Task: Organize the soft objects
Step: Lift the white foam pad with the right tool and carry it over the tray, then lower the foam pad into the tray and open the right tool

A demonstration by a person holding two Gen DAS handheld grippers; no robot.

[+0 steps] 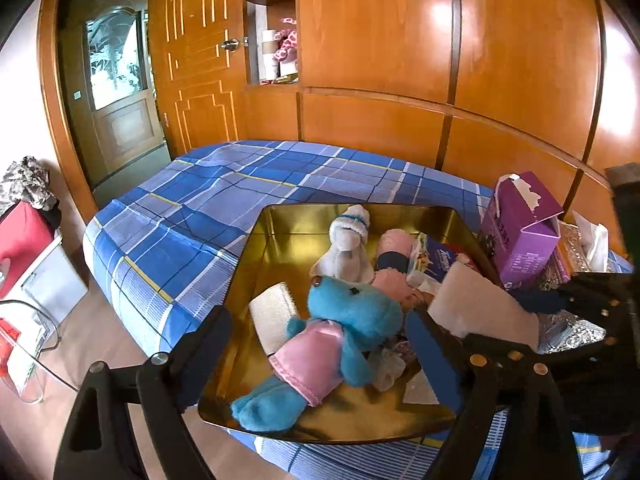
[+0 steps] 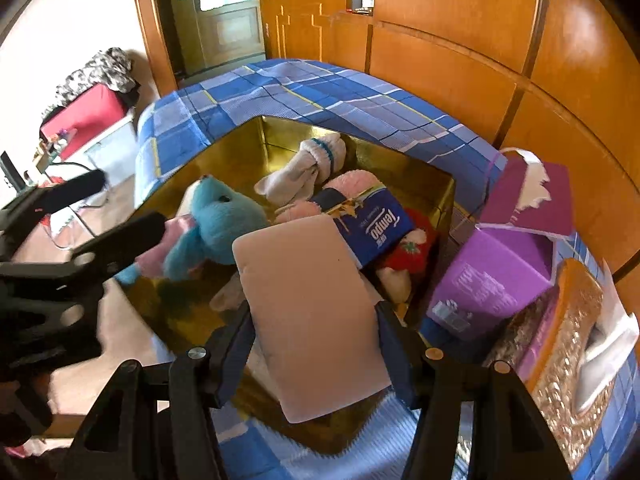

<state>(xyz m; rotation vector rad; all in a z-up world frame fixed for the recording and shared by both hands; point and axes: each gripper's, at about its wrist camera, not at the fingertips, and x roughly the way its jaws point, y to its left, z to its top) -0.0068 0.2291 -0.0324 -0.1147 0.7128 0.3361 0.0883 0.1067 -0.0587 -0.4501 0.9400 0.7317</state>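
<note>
"Tempo" legible on blue tissue pack [image 2: 370, 226] inside gold tin [image 2: 404, 168]; purple carton [image 2: 492, 280] print unreadable. Right gripper [image 2: 314, 336] pinches white pad [image 2: 308, 312] over tin. Left gripper [image 1: 320, 336] spread, straddling blue plush [image 1: 340, 324] in tin; red plush [image 2: 412, 248] half hidden.

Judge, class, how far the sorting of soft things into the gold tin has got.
Done: the blue plush, white sock roll, pink roll and tissue pack lie in the gold tin. In hand: the right gripper holds a pale soft pad over the tin; the left gripper is open around the plush. Left: releasing the pad; the purple box sits outside.
</note>
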